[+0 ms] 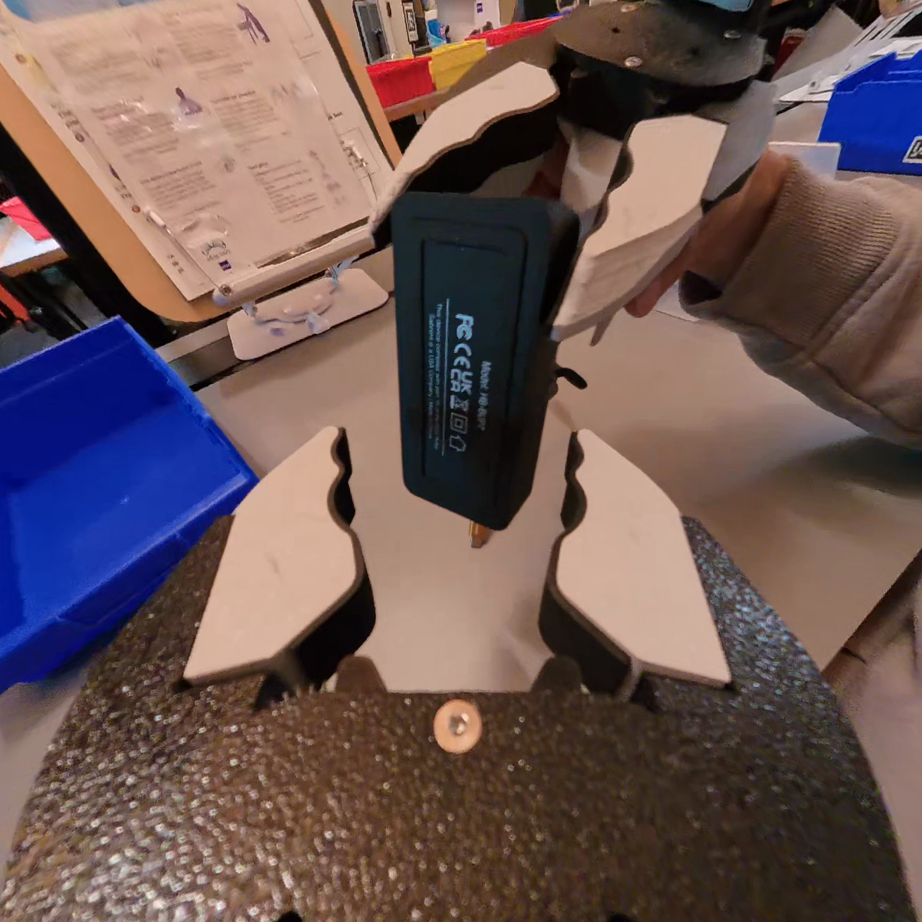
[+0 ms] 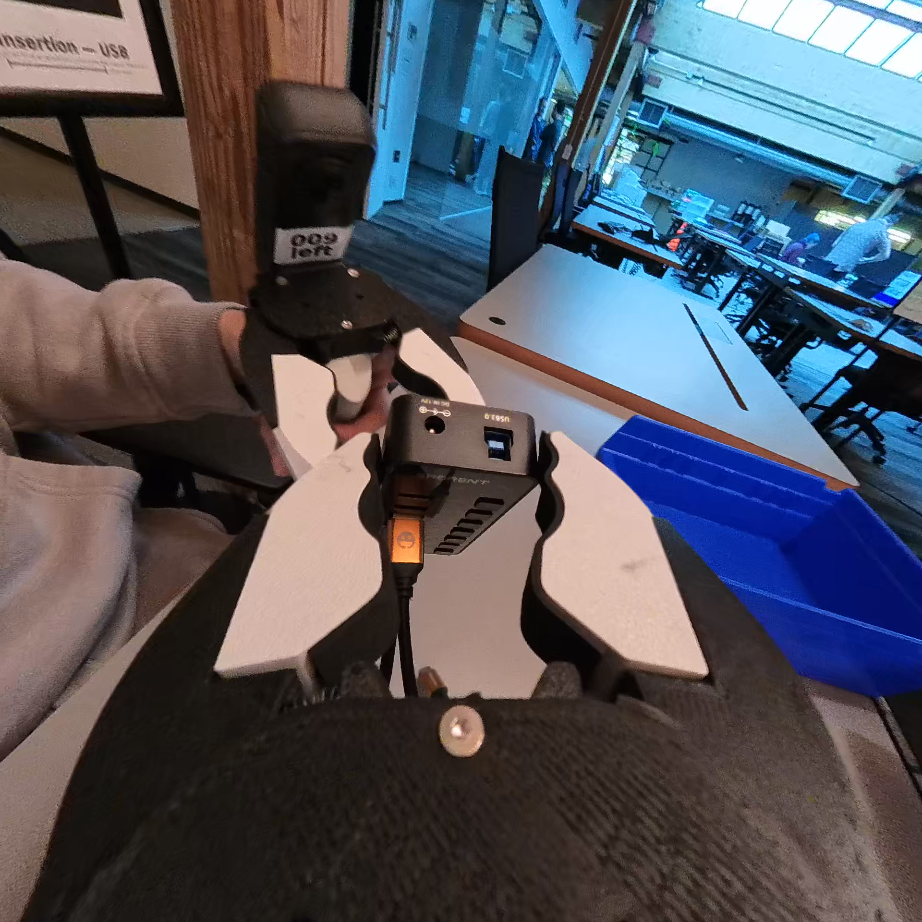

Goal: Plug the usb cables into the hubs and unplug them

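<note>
My right gripper [image 2: 459, 441] is shut on a black USB hub [image 2: 461, 464] and holds it above the table. An orange USB plug [image 2: 406, 541] sits in a port on the hub's side, and its black cable [image 2: 405, 638] hangs down toward me. In the left wrist view the hub [image 1: 464, 349] hangs underside toward the camera from the right gripper [image 1: 479, 259], with the orange plug [image 1: 481, 539] peeking out at its lower end. My left gripper [image 1: 456, 439] is open and empty, its fingers either side of the hub's lower end without touching it. It shows behind the hub in the right wrist view [image 2: 349, 389].
A blue bin [image 1: 100, 474] stands at the left, and a tilted document stand [image 1: 209, 164] at the back. Another blue bin [image 2: 773, 539] sits to the right of the hub. The pale table [image 1: 673, 449] lies below. A loose brass-coloured connector [image 2: 431, 681] lies near the cable.
</note>
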Action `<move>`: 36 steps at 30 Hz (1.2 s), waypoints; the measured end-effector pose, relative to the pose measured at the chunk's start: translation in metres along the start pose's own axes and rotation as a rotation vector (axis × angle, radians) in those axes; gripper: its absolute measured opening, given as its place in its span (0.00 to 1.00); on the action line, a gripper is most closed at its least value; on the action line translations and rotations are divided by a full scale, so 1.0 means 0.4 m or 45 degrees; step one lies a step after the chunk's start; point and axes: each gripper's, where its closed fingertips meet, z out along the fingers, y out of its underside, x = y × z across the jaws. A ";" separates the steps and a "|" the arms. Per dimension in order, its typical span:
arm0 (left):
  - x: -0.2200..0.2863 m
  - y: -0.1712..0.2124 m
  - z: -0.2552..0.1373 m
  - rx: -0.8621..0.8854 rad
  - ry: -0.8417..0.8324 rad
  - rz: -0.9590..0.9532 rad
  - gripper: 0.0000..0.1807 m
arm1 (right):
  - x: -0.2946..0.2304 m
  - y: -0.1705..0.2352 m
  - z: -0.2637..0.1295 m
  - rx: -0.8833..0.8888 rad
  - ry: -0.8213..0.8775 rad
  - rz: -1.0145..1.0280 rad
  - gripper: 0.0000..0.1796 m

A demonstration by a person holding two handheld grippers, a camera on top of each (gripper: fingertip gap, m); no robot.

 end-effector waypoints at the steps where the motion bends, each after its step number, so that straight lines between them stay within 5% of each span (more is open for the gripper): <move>1: -0.004 0.006 0.003 -0.008 0.010 -0.008 0.47 | -0.002 -0.003 0.000 0.016 -0.011 0.010 0.34; 25: 0.098 -0.090 0.356 -0.041 0.783 0.273 0.48 | 0.159 0.085 -0.254 -0.213 0.296 0.002 0.34; 32: 0.107 -0.075 0.431 0.009 0.784 0.165 0.51 | 0.156 0.113 -0.247 -0.300 0.284 -0.029 0.34; 36: 0.112 -0.081 0.432 0.116 0.777 0.182 0.40 | 0.161 0.134 -0.250 -0.344 0.293 -0.026 0.34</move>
